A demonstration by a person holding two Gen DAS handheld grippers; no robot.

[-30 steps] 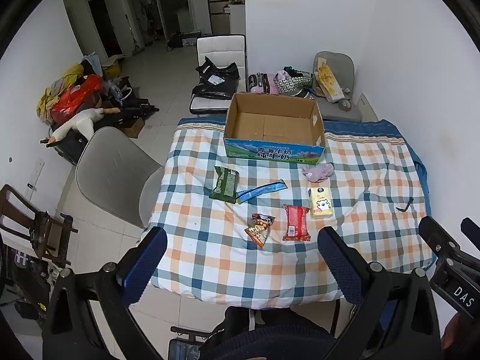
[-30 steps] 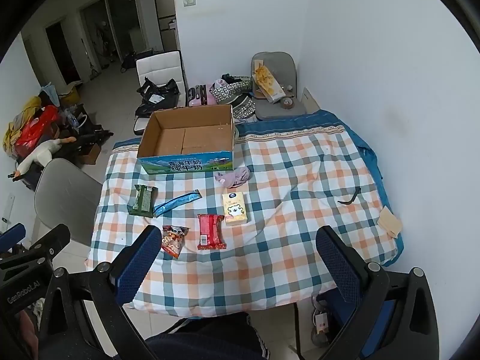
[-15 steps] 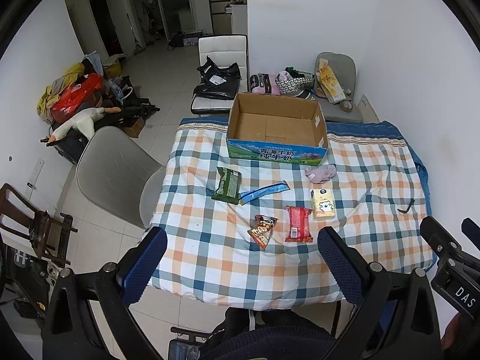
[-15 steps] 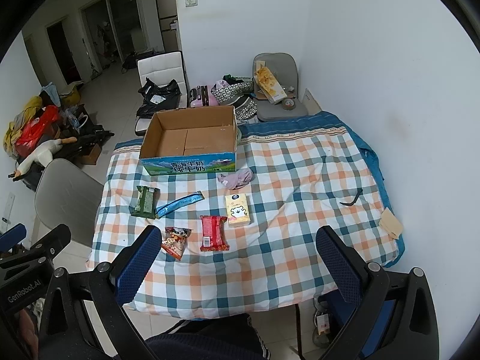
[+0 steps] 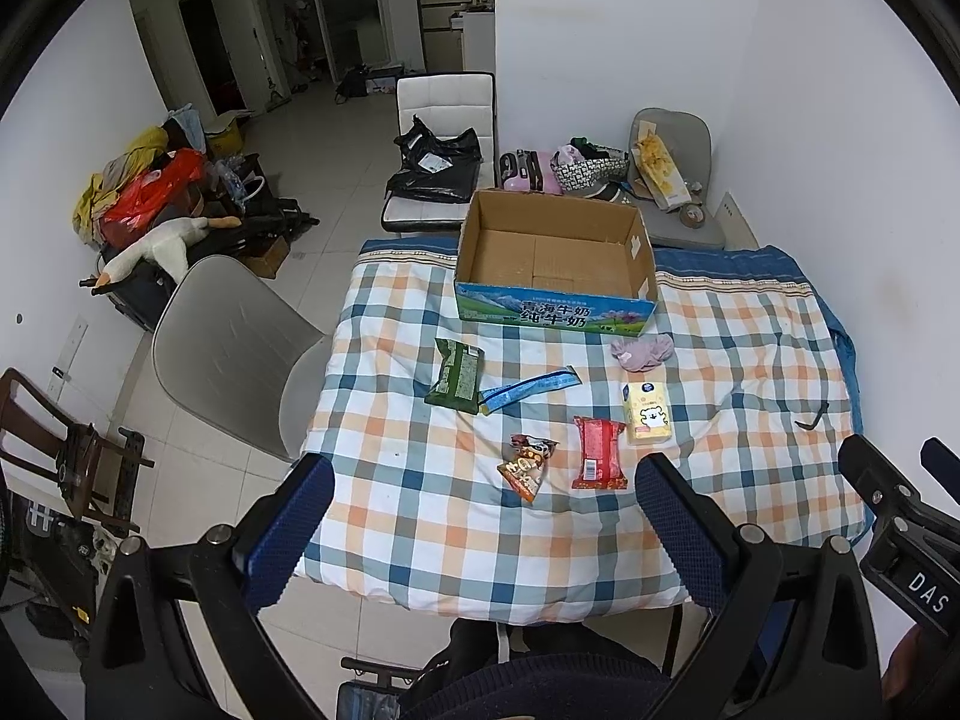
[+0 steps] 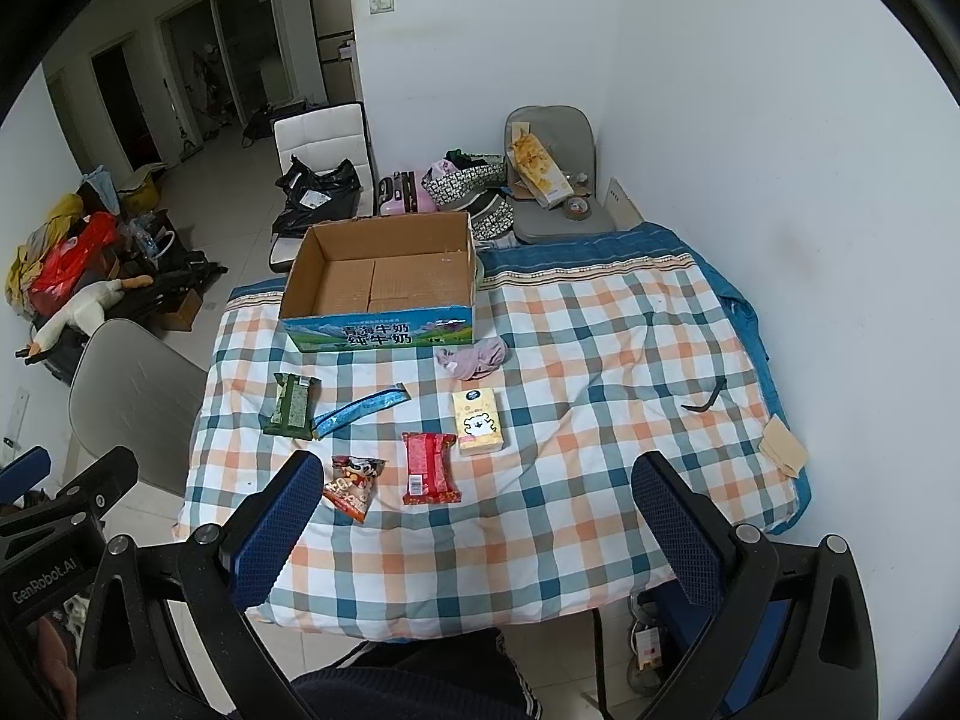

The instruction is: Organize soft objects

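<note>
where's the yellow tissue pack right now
In both wrist views the yellow tissue pack lies flat on the checked tablecloth, between the crumpled purple cloth and the red snack packet.

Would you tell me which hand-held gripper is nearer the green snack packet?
Left. The left hand-held gripper hangs almost straight before the green snack packet; the right hand-held gripper hangs further right.

Checked-cloth table (image 5: 750, 360) carries cardboard box (image 5: 555, 267), snack packets (image 5: 597, 453), tissue pack (image 5: 647, 414).
</note>
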